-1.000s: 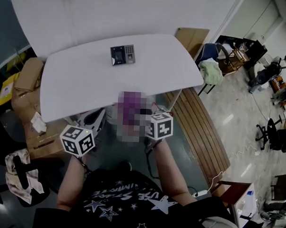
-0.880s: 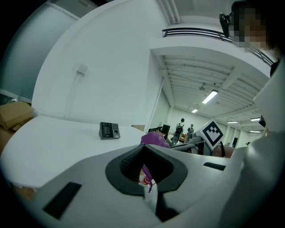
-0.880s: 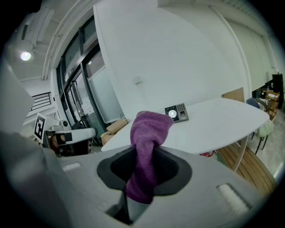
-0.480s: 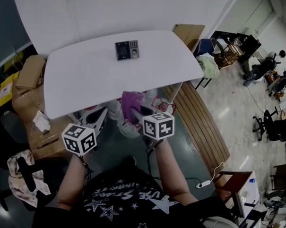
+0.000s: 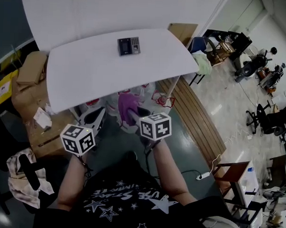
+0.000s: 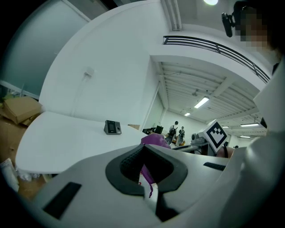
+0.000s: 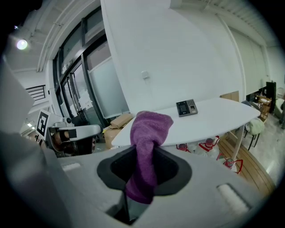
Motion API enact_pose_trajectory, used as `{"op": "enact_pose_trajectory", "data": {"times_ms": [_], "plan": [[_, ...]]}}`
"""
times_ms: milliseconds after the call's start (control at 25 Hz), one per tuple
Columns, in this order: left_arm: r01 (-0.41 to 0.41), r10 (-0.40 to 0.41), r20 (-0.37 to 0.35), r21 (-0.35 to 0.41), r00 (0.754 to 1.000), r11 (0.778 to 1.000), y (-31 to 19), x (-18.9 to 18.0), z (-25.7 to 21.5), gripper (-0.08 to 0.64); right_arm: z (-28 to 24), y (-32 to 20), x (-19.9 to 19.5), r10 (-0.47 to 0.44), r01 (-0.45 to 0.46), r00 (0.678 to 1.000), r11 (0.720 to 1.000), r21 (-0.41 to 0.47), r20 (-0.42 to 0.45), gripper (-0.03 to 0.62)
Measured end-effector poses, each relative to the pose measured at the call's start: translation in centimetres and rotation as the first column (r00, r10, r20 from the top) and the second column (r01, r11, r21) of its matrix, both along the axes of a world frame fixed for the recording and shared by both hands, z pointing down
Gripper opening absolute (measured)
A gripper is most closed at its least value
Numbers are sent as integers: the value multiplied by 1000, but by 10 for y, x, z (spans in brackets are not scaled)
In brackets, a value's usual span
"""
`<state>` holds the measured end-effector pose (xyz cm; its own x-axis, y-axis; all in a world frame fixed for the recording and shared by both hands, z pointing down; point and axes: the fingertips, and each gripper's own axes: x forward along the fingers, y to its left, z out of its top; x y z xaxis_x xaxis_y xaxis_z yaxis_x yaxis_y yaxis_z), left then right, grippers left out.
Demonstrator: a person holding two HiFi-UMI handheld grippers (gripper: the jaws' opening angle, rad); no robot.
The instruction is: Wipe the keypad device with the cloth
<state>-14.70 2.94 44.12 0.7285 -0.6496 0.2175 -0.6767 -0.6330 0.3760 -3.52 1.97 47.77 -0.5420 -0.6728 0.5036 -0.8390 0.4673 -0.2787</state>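
Looking at the last second, not much has really moved: the head view has swung a little, so the big white rounded desk (image 5: 88,75) and what's on it sit a touch higher in frame, but both grippers hang in about the same low spot, short of the desk's near edge. The left gripper (image 5: 101,115) looks drawn closed with nothing of its own in it. The right gripper (image 5: 135,116) is still clamped on the fuzzy purple cloth (image 5: 128,104), which sticks up out of the jaws in a bunched fold. The small dark keypad device with a screen and grey buttons (image 5: 128,46) lies flat toward the far side of the desk, well apart from the cloth. So I'd say the wipe hasn't started, and the reach across is still to come.
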Motion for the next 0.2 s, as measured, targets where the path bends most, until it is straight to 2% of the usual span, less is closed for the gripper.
{"op": "enact_pose_trajectory", "data": {"times_ms": [200], "plan": [[15, -15, -4, -8, 1000, 1000, 23, -39, -1, 8, -4, 27, -31, 3, -3, 1000, 1000, 8, -5, 98]]}}
